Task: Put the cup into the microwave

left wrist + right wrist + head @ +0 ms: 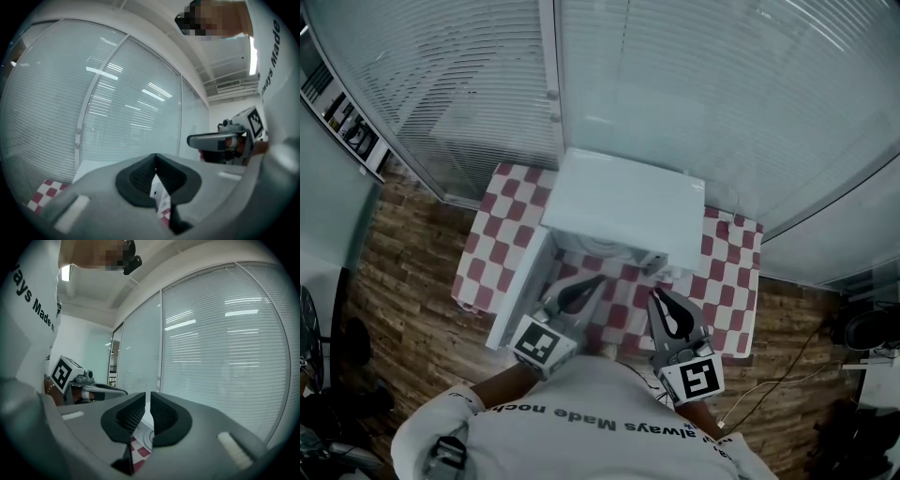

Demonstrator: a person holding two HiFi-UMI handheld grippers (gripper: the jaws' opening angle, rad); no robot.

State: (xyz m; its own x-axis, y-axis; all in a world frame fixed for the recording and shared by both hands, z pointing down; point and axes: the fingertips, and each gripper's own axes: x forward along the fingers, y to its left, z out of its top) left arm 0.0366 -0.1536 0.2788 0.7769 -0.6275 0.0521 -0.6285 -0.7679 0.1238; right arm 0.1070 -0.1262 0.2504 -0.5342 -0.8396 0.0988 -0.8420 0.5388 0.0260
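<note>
Claws pressed together, empty: left claw (581,292) and right claw (667,314) hover before the microwave (623,199), door (518,292) open. Cup (653,262), we reckon, sits at its mouth; mind that door.

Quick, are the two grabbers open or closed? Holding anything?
Left gripper: closed, holding nothing.
Right gripper: closed, holding nothing.

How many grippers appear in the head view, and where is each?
2. The left gripper is above the table, beside the microwave and its open door. The right gripper is near the microwave's front right corner.
</note>
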